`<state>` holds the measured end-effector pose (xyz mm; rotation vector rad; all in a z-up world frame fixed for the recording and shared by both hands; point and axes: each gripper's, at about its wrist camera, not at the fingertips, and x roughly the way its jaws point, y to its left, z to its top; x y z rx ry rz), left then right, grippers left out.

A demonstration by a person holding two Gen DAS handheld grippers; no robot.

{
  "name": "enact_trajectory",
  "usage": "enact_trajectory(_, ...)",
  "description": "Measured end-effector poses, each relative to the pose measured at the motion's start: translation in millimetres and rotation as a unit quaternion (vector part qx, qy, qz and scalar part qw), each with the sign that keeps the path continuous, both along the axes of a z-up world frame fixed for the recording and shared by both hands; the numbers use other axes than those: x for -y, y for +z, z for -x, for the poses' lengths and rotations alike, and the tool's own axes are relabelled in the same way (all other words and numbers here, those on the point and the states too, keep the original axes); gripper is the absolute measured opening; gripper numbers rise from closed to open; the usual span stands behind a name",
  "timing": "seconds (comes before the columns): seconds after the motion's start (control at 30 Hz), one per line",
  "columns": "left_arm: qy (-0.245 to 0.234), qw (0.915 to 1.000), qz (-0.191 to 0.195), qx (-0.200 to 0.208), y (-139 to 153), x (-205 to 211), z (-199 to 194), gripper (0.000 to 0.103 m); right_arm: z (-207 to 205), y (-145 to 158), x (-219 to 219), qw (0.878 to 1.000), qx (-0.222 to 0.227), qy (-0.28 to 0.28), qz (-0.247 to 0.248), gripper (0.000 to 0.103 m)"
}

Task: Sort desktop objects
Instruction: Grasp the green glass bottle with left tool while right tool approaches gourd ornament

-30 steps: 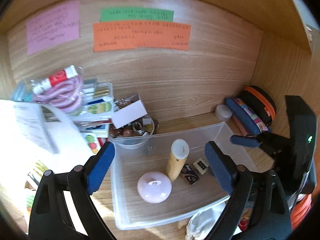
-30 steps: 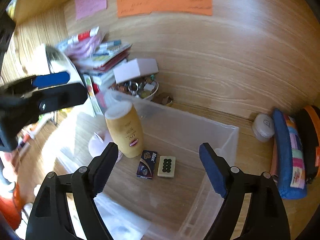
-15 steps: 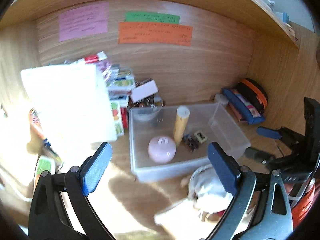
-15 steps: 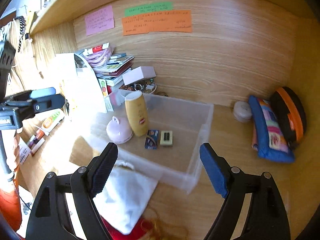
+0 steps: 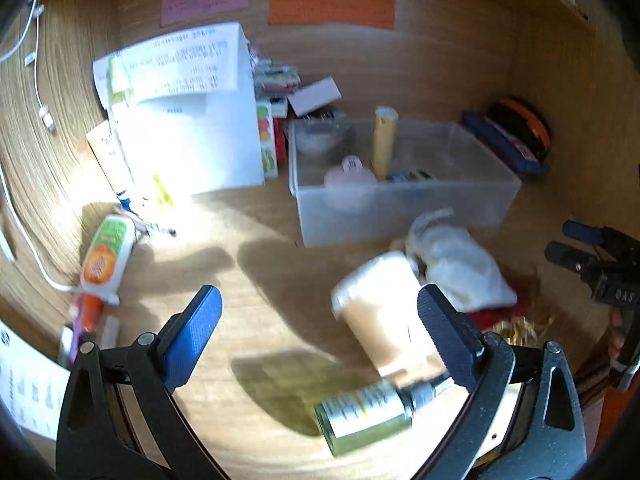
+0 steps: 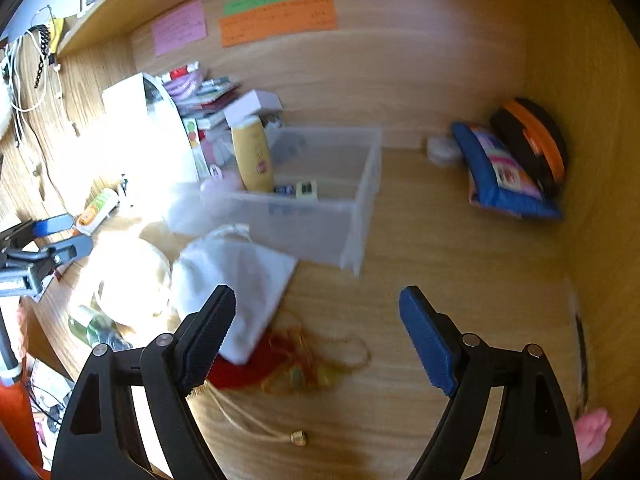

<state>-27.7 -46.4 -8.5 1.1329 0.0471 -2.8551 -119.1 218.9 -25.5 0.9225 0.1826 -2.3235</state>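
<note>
Here, on a wooden surface [image 6: 440,240] inside a desk alcove, the left gripper [image 5: 320,322] hangs with its jaws spread wide and nothing between its blue pads, above bare wood just left of a cream tub [image 5: 384,312] lying on its side. A small green bottle [image 5: 364,412], also on its side, rests just in front of the tub. The right gripper [image 6: 316,322] is likewise wide apart and empty, poised over a red-and-gold tasselled charm [image 6: 288,364] that lies partly under a white cloth pouch [image 6: 236,280]. The pouch sits just in front of a clear plastic bin [image 6: 340,220], which holds an upright yellow bottle [image 6: 253,156], a pink round object [image 5: 350,176] and two small flat items. A blue pencil case [image 6: 500,172] leans in the far right corner, and a tube [image 5: 106,254] lies at the left.
</note>
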Motion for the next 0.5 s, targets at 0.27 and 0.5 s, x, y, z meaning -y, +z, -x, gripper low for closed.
enact_trajectory(0.27,0.0,0.9998,-0.002,0.019,-26,-11,-26,0.099,-18,-18,-7,1.0,-0.002,-0.015,-0.018,0.082)
enact_trajectory(0.5,0.006,0.9976,-0.048,0.049,-48,-7,-33,0.099,-23,-33,-13,0.999,0.01,-0.02,-0.029,0.082)
